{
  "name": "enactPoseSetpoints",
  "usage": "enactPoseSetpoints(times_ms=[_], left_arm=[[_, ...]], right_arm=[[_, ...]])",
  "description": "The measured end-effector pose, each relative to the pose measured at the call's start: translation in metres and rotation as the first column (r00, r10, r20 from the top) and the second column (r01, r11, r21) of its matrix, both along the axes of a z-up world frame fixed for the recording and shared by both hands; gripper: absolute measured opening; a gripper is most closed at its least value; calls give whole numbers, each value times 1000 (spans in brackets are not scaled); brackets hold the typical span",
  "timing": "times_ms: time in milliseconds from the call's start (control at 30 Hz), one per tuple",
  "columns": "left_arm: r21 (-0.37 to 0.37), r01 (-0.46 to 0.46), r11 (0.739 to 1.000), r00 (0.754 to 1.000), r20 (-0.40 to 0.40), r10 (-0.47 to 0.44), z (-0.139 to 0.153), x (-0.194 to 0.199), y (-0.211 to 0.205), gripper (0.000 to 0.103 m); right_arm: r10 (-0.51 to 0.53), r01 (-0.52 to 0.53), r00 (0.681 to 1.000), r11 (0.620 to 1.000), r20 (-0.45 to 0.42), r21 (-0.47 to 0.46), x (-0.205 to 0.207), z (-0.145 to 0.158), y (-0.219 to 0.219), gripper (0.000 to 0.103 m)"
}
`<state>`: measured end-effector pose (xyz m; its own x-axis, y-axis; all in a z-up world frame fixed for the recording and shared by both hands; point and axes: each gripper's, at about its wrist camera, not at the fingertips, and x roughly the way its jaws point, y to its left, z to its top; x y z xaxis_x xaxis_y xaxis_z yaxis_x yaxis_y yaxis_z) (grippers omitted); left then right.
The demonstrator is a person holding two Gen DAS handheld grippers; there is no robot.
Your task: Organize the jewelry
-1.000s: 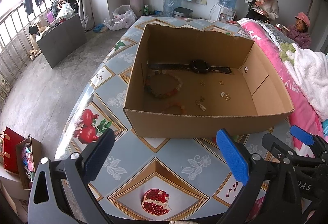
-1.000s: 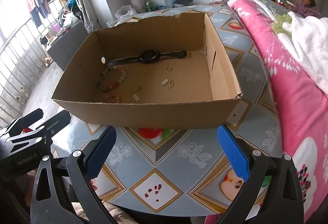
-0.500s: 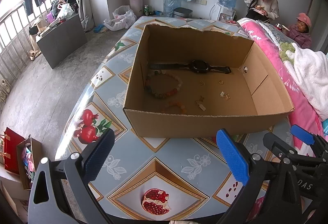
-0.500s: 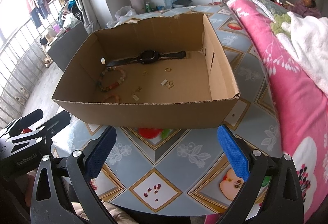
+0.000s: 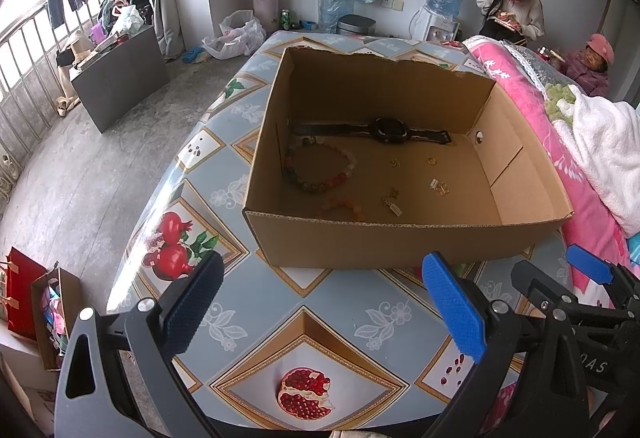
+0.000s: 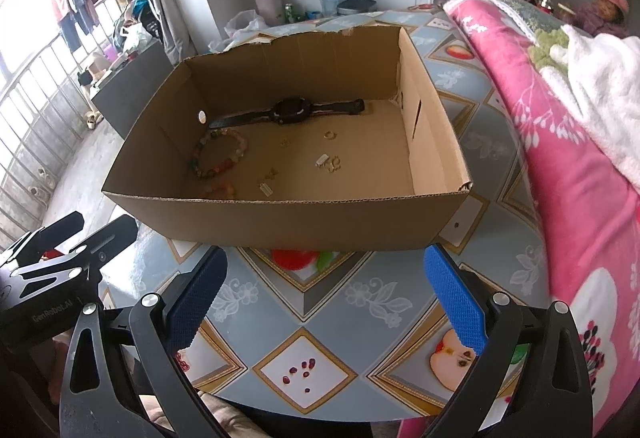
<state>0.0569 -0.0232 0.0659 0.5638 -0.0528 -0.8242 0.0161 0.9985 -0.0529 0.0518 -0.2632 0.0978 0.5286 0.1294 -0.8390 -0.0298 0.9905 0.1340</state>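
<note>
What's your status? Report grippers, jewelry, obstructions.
Left gripper and right gripper open, empty, short of the cardboard box. Watch, bead bracelet, small gold pieces loose inside. Box's near wall in between.

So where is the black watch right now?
The black wristwatch lies flat on the floor of the open brown cardboard box, along its far wall. In both wrist views, the multicoloured beaded bracelet sits just in front of its left strap.

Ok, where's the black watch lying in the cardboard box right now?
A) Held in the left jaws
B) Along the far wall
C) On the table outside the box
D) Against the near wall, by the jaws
B: the black watch lies stretched out along the far wall of the cardboard box, beyond the bead bracelet.
</note>
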Motion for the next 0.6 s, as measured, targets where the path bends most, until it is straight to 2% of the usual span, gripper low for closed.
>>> enactPoseSetpoints(times_ms=[600], left_arm=[[0, 1, 1000, 1000, 2, -1, 0, -1, 0, 98]], right_arm=[[2, -2, 1000, 1000, 1, -2, -1, -1, 3, 95]])
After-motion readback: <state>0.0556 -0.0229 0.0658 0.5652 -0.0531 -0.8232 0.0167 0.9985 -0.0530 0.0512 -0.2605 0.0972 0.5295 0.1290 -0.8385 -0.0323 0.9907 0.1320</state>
